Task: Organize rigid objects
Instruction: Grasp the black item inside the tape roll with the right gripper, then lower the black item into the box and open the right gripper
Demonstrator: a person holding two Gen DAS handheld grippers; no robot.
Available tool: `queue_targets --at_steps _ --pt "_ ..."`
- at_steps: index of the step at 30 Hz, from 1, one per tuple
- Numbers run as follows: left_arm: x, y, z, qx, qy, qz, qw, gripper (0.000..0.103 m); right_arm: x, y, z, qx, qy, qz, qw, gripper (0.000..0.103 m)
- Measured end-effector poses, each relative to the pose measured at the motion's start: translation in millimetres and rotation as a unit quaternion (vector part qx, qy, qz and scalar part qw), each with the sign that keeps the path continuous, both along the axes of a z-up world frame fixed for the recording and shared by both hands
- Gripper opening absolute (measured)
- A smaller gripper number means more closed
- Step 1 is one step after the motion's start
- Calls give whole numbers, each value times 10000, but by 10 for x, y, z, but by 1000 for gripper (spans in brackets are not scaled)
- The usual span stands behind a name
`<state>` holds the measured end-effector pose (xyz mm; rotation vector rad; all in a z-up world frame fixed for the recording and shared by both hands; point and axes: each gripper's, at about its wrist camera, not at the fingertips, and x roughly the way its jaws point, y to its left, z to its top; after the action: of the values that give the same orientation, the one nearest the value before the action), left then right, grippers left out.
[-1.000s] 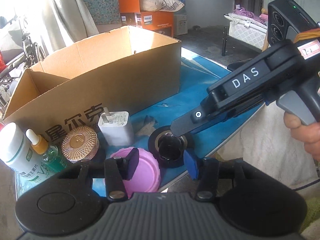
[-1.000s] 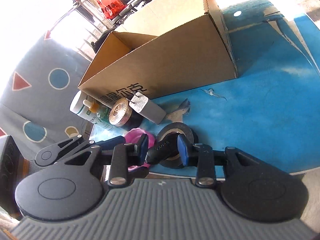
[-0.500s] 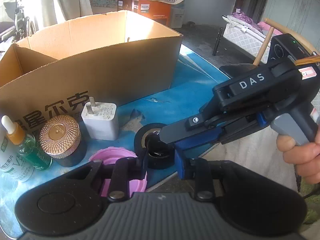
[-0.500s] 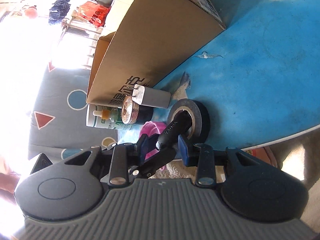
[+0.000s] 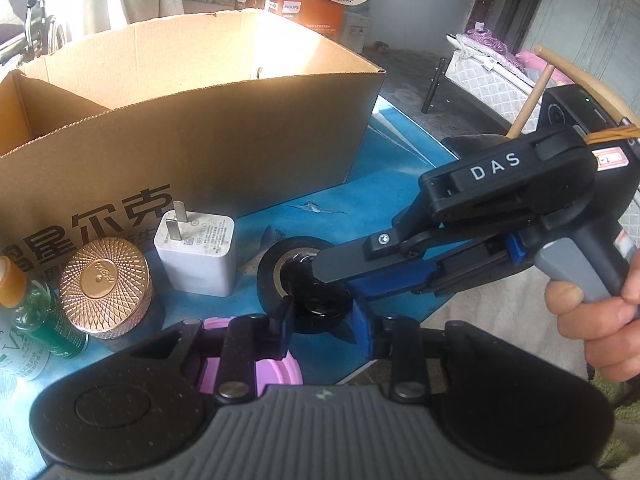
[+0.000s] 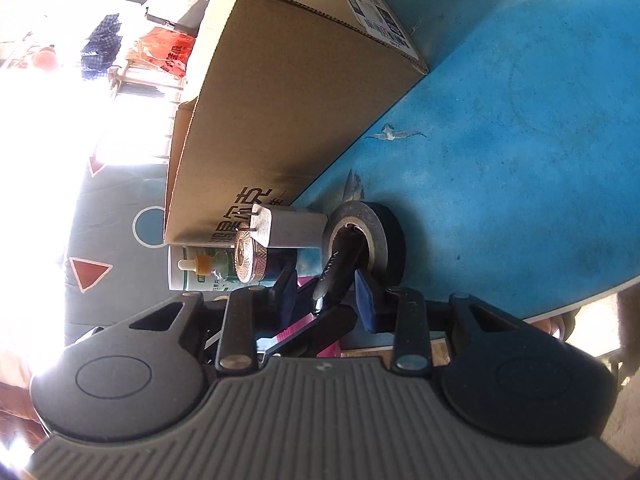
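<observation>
Currently black tape roll (image 5: 280, 276) lies flat, hole axis up, on blue table (image 5: 384, 200), near its front edge, beside white charger (image 5: 196, 252). Right gripper (image 6: 326, 288) jaws spread, a dark object between them reaching into the roll's hole; can't tell what it is. Left gripper (image 5: 322, 320) spread wide around the roll's near rim. Cardboard box (image 5: 240, 136) behind

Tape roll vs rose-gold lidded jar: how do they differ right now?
The tape roll is plain black with an open core; the jar has a closed, patterned rose-gold lid. The right tool reaches into the roll; the jar stands untouched. Both are round and sit on the blue table.
</observation>
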<state>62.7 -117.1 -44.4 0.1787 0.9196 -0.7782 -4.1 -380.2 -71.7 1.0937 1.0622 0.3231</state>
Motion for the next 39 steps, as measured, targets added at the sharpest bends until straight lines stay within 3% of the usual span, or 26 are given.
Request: queue_targets --at_steps 6,16,22,27,33,39 --pt "3 -18 2 9 -59 52 10000 32 67 30 -6 -189 -45 -22 9998 19" --pt "-165 64 140 -48 -301 83 9995 31 -39 62 100 -206 -342 97 9992 15" --pt "-289 150 373 -177 -670 185 9974 31 -132 92 404 -357 -786 229 9960 15" --pt "-262 293 730 -287 -1193 406 9916 31 -55 150 765 -426 -1261 387 9904 15" --pt "152 457 1106 -207 -1458 765 9861 31 435 347 1291 -609 -1901 782 9767 15" --pt "881 563 1148 84 -1006 1105 9887 31 1305 586 1422 -691 -1789 1197 9741 15"
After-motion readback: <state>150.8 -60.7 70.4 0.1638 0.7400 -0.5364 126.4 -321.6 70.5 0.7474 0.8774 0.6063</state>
